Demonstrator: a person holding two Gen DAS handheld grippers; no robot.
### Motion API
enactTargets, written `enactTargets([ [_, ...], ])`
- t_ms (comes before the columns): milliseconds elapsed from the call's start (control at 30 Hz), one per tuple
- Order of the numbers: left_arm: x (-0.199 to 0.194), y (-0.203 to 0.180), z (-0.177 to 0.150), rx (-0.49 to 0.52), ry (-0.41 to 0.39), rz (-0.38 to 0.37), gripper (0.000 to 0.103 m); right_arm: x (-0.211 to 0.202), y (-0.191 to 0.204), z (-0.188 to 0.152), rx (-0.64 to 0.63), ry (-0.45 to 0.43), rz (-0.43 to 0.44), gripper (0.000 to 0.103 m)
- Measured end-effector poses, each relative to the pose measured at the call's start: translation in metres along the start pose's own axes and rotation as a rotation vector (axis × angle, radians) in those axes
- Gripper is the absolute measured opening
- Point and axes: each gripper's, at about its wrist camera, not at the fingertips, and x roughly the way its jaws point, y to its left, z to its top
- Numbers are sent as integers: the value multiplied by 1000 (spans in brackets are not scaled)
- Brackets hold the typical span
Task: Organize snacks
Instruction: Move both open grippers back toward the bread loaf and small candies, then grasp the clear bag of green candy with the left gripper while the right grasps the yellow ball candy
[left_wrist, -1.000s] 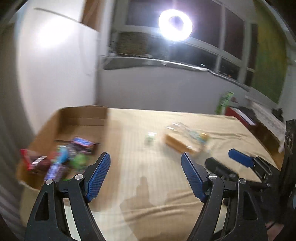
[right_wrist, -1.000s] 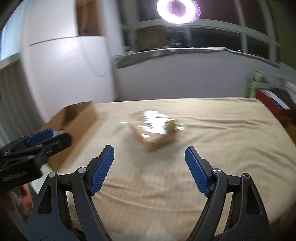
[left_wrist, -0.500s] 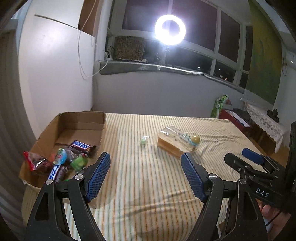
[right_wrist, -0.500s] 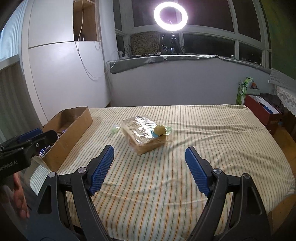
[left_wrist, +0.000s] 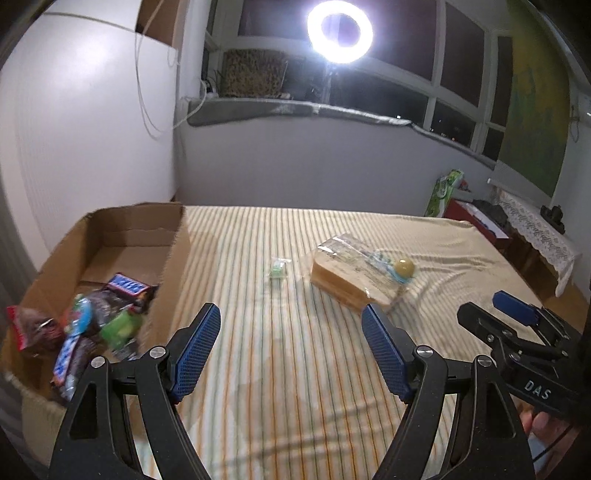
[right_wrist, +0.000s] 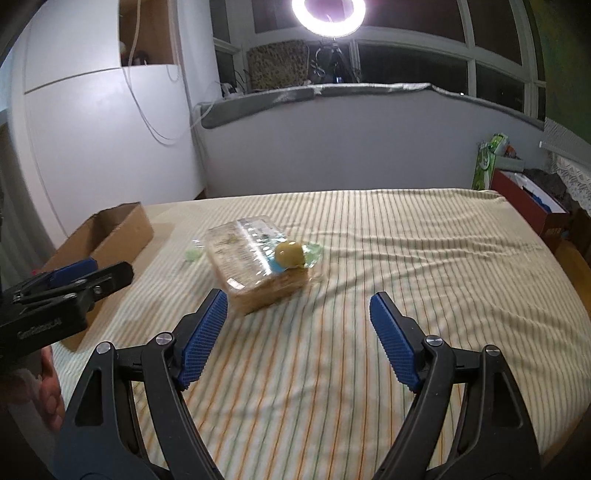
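A clear-wrapped pack of wafers (left_wrist: 354, 273) (right_wrist: 255, 266) lies mid-bed with a yellow ball-shaped sweet (left_wrist: 403, 266) (right_wrist: 290, 254) on it. A small green-wrapped candy (left_wrist: 277, 268) (right_wrist: 192, 254) lies just left of the pack. An open cardboard box (left_wrist: 173, 258) (right_wrist: 125, 232) at the left holds several snack bars and packets (left_wrist: 96, 317). My left gripper (left_wrist: 291, 350) is open and empty above the bed, beside the box. My right gripper (right_wrist: 297, 332) is open and empty, just short of the wafer pack.
The bed's striped sheet (left_wrist: 295, 369) (right_wrist: 424, 277) spreads around the snacks. A red box (right_wrist: 524, 199) and a green bag (right_wrist: 487, 162) stand past the bed's right side. White walls stand at the left and a ring light (left_wrist: 340, 31) at the window sill.
Both grippers moved forward and a little down towards the snacks, so the wafer pack and box look closer. Both stayed open and empty.
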Motion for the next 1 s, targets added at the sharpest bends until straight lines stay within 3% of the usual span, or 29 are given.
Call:
enactTargets([
  [133, 53, 2, 16, -80, 101, 32, 79, 37, -7, 19, -11, 32, 13, 82],
  [267, 93, 1, 27, -98, 137, 65, 79, 74, -7, 32, -39, 74, 39, 82],
  [567, 124, 16, 25, -160, 203, 61, 79, 88, -9, 33, -27, 98, 72, 82],
  [767, 126, 18, 27, -165, 205, 69, 79, 88, -10, 33, -23, 101, 82, 71],
  [900, 127, 17, 27, -157, 213, 72, 78, 88, -9, 31, -23, 108, 96, 56],
  [967, 132, 14, 28, -155, 220, 66, 75, 89, -9, 31, -22, 113, 104, 52],
  [1000, 134, 15, 29, -154, 223, 62, 67, 89, -9, 31, -21, 113, 106, 51],
])
